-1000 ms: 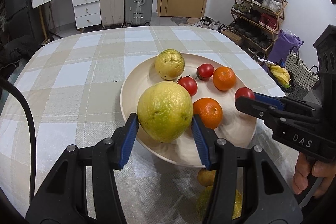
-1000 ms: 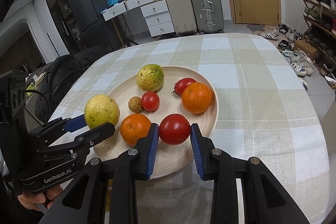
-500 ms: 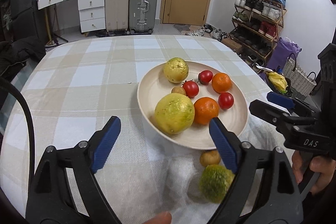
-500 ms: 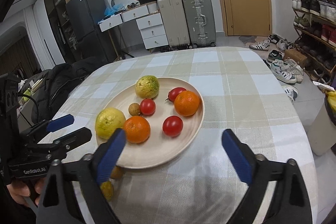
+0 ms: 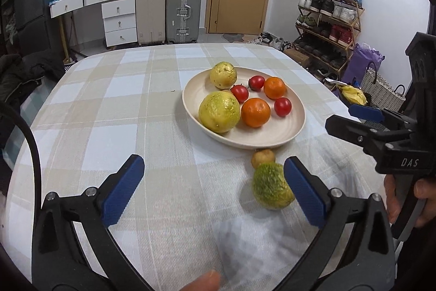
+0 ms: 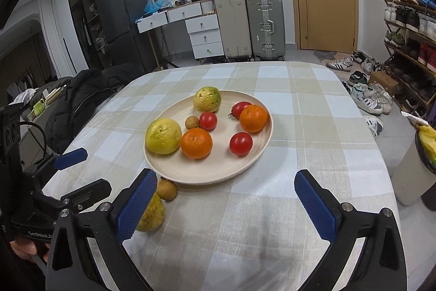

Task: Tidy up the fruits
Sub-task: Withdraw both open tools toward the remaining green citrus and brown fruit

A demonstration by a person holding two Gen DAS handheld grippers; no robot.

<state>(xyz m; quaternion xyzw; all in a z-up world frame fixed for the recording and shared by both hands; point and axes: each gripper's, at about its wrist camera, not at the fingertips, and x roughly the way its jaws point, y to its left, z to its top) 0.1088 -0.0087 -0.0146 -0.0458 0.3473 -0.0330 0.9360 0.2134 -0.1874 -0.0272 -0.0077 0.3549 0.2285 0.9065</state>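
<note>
Fruits (image 6: 196, 146) fill plate (image 6: 218, 173); both tools opening, empty; one reads "DAS", other perhaps "GenRobot".

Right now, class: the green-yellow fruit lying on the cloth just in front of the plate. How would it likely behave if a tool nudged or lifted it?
The green-yellow fruit looks rounded, so a nudge would probably roll it, perhaps against the small brown fruit beside it. Its skin looks rough, which should help the pads grip. It looks solid, so probably stiff, not floppy.
</note>
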